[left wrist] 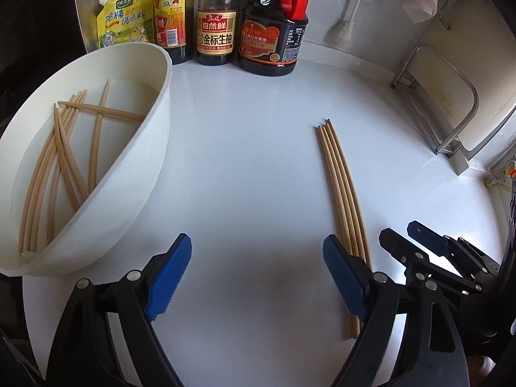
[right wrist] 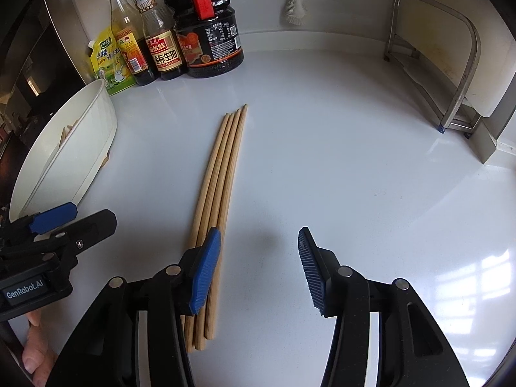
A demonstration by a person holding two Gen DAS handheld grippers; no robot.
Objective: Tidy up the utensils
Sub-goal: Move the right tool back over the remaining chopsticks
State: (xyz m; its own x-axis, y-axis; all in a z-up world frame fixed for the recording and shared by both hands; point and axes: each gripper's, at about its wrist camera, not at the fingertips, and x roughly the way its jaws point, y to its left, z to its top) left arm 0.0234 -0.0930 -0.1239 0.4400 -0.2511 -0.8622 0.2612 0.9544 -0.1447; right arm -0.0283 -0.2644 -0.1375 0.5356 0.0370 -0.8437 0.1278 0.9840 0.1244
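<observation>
A white bowl (left wrist: 142, 167) stands at the left on the white counter (left wrist: 251, 161), with several wooden chopsticks (left wrist: 61, 161) lying crossed inside it. Several more chopsticks (left wrist: 342, 193) lie side by side in a neat row on the counter to the right. My left gripper (left wrist: 258, 259) hangs open over bare counter between bowl and row, its right finger over the row's near ends. In the right wrist view my right gripper (right wrist: 258, 258) is open and holds nothing. Its left finger overlaps the near ends of the row (right wrist: 222, 177). The bowl (right wrist: 90, 135) sits at the left.
Sauce bottles (left wrist: 216, 25) and a yellow pouch (left wrist: 124, 19) line the back wall. A white brush (right wrist: 293, 6) hangs there. A metal rack (right wrist: 451, 74) with a cutting board stands at the right. A person's fingers (right wrist: 35, 351) show at the lower left.
</observation>
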